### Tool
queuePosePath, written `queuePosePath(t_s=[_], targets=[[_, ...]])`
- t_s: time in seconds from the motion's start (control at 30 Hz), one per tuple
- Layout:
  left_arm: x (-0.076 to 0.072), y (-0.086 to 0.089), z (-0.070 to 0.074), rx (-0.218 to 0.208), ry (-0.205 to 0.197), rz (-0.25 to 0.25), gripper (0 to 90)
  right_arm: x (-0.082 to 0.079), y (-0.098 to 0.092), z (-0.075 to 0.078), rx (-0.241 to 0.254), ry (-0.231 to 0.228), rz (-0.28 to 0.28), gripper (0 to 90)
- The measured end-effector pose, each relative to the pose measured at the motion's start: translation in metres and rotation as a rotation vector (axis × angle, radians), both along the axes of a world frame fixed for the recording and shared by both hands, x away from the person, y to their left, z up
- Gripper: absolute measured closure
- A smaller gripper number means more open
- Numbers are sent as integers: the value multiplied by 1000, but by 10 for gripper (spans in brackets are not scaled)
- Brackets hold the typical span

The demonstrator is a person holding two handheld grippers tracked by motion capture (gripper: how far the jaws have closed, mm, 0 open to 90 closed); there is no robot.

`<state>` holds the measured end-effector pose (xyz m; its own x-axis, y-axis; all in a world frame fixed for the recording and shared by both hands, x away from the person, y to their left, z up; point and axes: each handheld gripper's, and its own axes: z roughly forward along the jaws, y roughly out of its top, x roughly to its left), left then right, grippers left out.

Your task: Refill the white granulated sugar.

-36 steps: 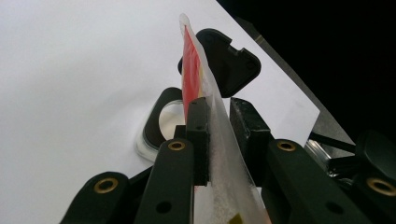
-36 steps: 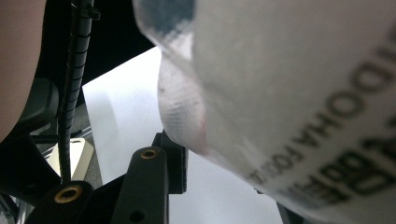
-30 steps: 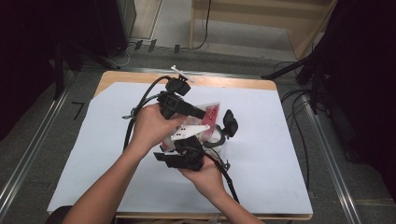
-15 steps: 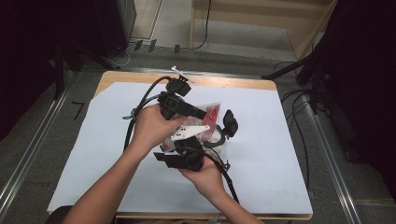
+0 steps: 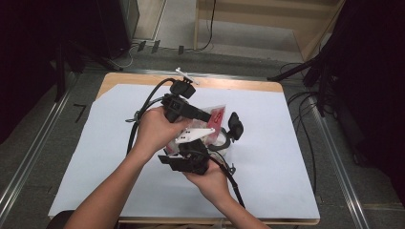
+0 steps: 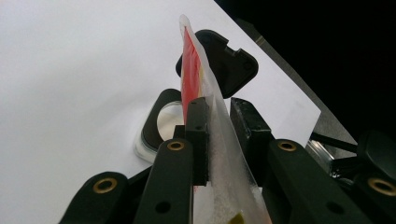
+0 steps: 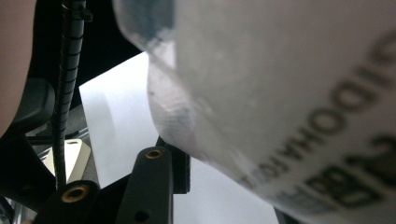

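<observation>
Left gripper (image 6: pixel 217 123) clamps the clear red-printed pouch (image 6: pixel 198 84) edge-on; right gripper (image 5: pixel 187 157) (jaws just closing) presses the pouch's lower end.

The left tool (image 6: pixel 217 135) pinches a red-and-clear packet (image 6: pixel 205 98) above an open black container (image 6: pixel 161 123).

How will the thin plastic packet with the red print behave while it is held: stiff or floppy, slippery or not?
The packet is probably floppy: its film wrinkles and leans beyond the left tool, which pinches it by one edge. It looks light, since that narrow pinch carries it. The glossy film may slip, so the right tool close below seems useful as support.
</observation>
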<state>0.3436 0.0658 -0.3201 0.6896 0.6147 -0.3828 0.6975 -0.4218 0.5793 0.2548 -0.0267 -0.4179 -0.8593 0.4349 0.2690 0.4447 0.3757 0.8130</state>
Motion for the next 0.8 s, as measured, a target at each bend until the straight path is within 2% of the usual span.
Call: queuePosePath(t_s=[0.07, 0.3, 0.8], targets=[[0, 0, 0, -1, -2, -1, 783, 0, 0, 0, 6, 2, 1, 638], [-1, -1, 1, 5, -9, 0, 783, 0, 0, 1, 21, 24, -4, 644], [0, -1, 0, -4, -1, 3, 783, 0, 1, 1, 21, 22, -15, 643]])
